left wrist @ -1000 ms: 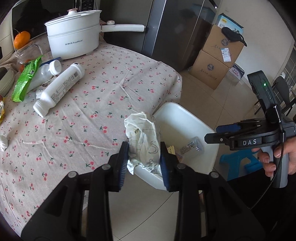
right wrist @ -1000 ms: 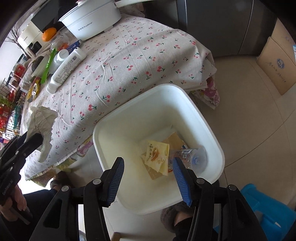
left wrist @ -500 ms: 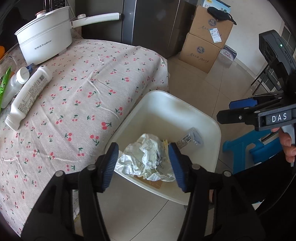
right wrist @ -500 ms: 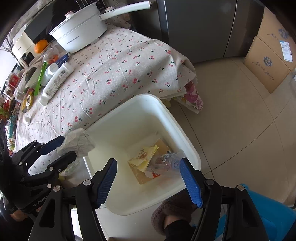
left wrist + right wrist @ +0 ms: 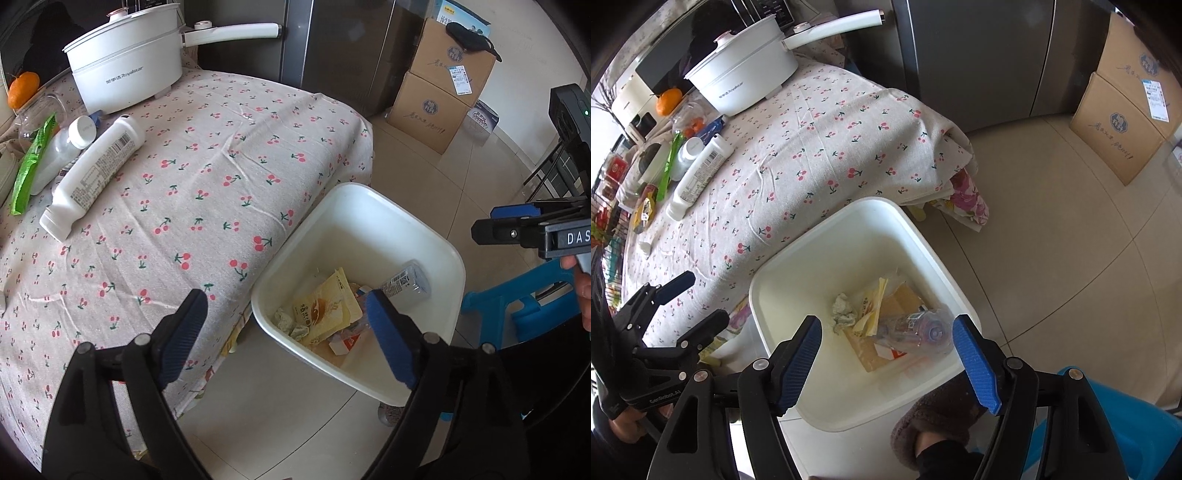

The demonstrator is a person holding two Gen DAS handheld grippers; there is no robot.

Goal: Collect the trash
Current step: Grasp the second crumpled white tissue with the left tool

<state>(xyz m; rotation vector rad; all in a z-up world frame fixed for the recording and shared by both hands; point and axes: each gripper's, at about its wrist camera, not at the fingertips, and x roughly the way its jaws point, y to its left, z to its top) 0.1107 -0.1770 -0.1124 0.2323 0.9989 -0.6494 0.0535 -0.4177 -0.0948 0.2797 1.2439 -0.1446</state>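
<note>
My left gripper (image 5: 284,325) hangs over the near rim of the white bin (image 5: 354,188). Its jaws are opening and nothing is between them. The crumpled paper wad (image 5: 290,325) lies on the bin's floor beside a yellow packet (image 5: 321,306) and a clear plastic bottle (image 5: 406,284). My right gripper (image 5: 886,332) is above the same bin (image 5: 871,203), its jaws opening too and empty. The wad (image 5: 844,312) is below it. On the cherry-print tablecloth lie a white bottle (image 5: 96,173), a smaller bottle (image 5: 62,147) and a green wrapper (image 5: 31,166).
A white pot (image 5: 125,77) with a long handle stands at the table's far end, an orange (image 5: 24,88) beside it. Cardboard boxes (image 5: 439,107) stand by the fridge. A blue stool (image 5: 517,299) and a slippered foot (image 5: 934,417) are beside the bin.
The left gripper moved from the table edge over the bin and opened wide. The crumpled paper left its pads and dropped into the bin. The right gripper's jaws widened a little.
</note>
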